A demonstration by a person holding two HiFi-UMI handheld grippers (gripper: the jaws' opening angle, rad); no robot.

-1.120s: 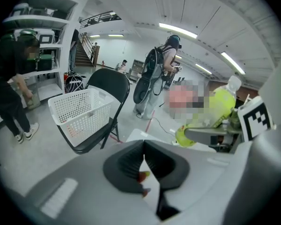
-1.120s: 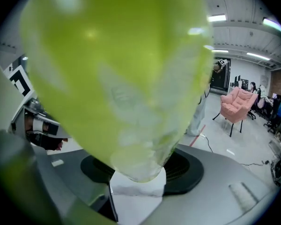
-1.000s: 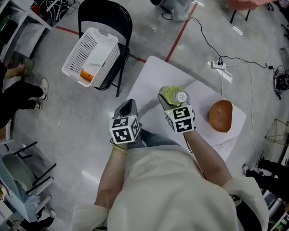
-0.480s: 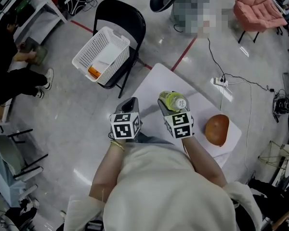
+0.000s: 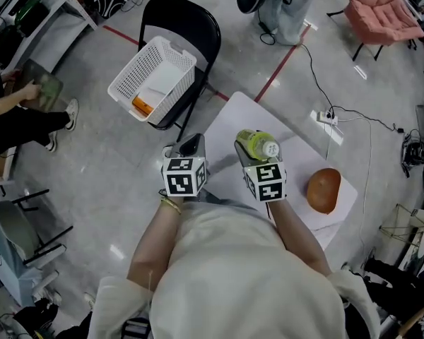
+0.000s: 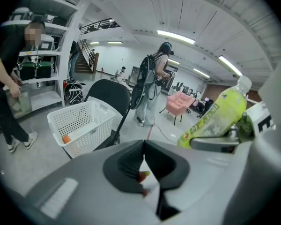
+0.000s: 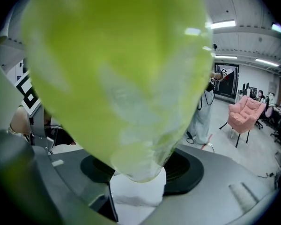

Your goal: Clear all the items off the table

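Head view: right gripper (image 5: 250, 154) is clamped on the green bottle (image 5: 256, 143), jaws partway apart around its body. The bottle is lifted clear of the table (image 5: 230, 115) and hangs over its near left part. Left gripper (image 5: 191, 147) sits just beside it on the left, jaws pressed together. Left gripper view shows a small orange bit (image 6: 141, 176) in the gap under the pads, too small to tell what it is or whether it's gripped. Step, as I judge it: carrying the bottle off the table toward the white basket (image 5: 129, 76), which sits on the black chair (image 5: 180, 16) past the table's left corner, well apart from my grippers. Next move calls for swinging the right gripper left and forward until the bottle is over the basket mouth, lowering it, then opening the jaws. I should aim for the middle, not the rim. The bottle's long axis is tilted and runs roughly along the gripper's own line. Its white cap end is raised and points back toward me; its base points forward and down, away from me. Brown item (image 5: 323, 190) lies on the table's right side, well apart from both grippers, so the clearing is not near done.
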